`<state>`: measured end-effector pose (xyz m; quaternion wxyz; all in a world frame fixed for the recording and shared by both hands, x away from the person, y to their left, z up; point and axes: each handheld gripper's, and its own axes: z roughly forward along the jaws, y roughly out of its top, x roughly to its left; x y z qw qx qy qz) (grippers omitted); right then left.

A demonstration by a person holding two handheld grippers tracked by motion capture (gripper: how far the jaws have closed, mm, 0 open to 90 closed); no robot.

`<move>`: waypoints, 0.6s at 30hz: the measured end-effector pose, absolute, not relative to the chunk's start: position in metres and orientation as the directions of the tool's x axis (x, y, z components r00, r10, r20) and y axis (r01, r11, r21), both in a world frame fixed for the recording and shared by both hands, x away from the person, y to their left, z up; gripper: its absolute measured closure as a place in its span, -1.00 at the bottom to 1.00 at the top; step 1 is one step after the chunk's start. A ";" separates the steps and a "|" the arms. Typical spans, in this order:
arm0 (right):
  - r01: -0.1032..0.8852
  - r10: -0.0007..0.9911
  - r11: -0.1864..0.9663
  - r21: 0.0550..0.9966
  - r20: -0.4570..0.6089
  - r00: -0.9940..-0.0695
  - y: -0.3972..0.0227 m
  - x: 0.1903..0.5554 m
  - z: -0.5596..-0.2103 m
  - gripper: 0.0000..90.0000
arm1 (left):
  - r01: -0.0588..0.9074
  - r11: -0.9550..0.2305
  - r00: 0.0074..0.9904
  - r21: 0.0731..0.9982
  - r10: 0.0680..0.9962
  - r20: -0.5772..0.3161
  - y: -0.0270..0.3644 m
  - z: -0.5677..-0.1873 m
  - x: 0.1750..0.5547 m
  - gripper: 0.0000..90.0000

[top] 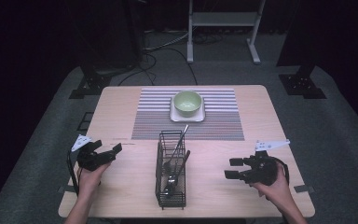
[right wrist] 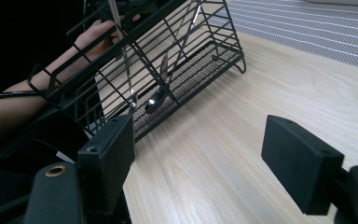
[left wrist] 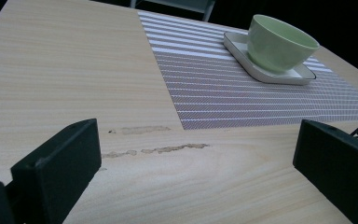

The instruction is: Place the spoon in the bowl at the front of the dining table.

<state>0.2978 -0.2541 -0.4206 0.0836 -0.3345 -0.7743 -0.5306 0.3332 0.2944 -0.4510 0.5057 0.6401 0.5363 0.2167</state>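
while both wait — scene: wire caddy (top: 171,170) with cutlery (top: 175,161) mid-table, between grippers
left gripper (top: 103,154): jaws wide, empty
right gripper (top: 233,168): jaws wide, empty — nearer, caddy to its left
cutlery axis: handles lean toward bowl (top: 187,103)

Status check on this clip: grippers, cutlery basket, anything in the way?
Left gripper open, empty. Right gripper open, empty. Wire basket upright between them, cutlery inside, untouched. Bowl on plate beyond it, not blocking.
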 end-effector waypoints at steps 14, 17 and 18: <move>0.595 0.401 0.228 0.771 0.483 -0.778 -0.243 0.300 -0.410 -0.46 | 0.467 0.086 0.331 0.880 0.906 -0.264 0.294 -0.451 0.333 -1.00; 0.594 0.394 0.231 0.770 0.485 -0.781 -0.240 0.301 -0.408 -0.46 | 0.466 0.084 0.333 0.881 0.906 -0.262 0.294 -0.451 0.333 -1.00; 0.595 0.392 0.232 0.769 0.486 -0.781 -0.239 0.301 -0.407 -0.46 | 0.466 0.085 0.333 0.881 0.906 -0.263 0.294 -0.451 0.333 -1.00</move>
